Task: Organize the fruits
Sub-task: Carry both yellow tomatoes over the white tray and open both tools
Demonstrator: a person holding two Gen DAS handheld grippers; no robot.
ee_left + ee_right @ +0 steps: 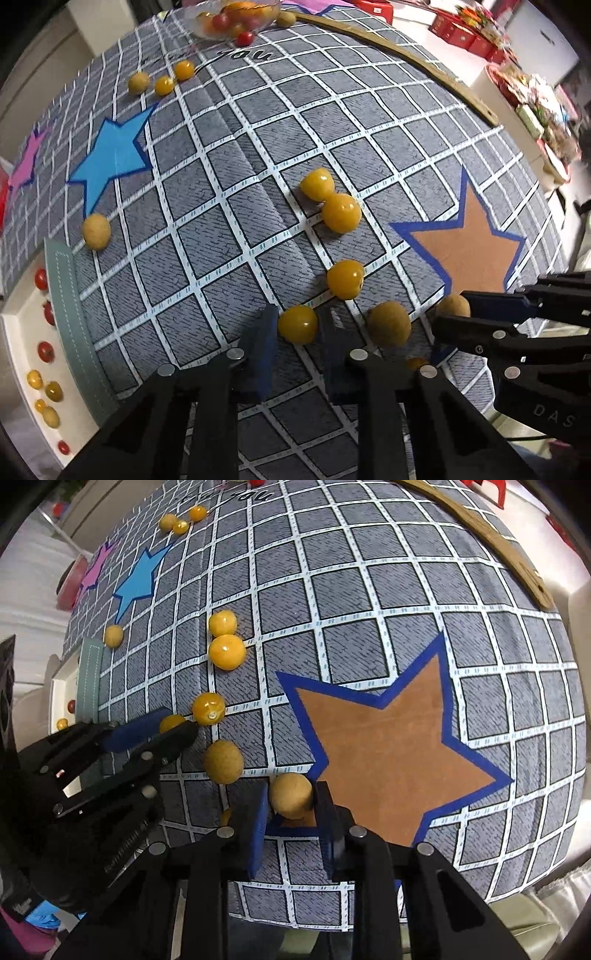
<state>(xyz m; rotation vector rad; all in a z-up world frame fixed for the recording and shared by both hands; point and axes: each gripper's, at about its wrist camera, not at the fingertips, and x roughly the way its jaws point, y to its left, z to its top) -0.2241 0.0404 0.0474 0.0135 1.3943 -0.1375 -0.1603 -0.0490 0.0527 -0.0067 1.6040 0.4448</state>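
Now the left hand-held gripper pinches a yellow cherry tomato on the near checked cloth; just right, the right hand-held gripper pinches a tan longan.

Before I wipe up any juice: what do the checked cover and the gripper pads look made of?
Checked cover: seemingly printed woven fabric, matte, with creases and a stitched green hem. Pads: blue, dull and ribbed, perhaps rubber or foam; the look cannot settle it.
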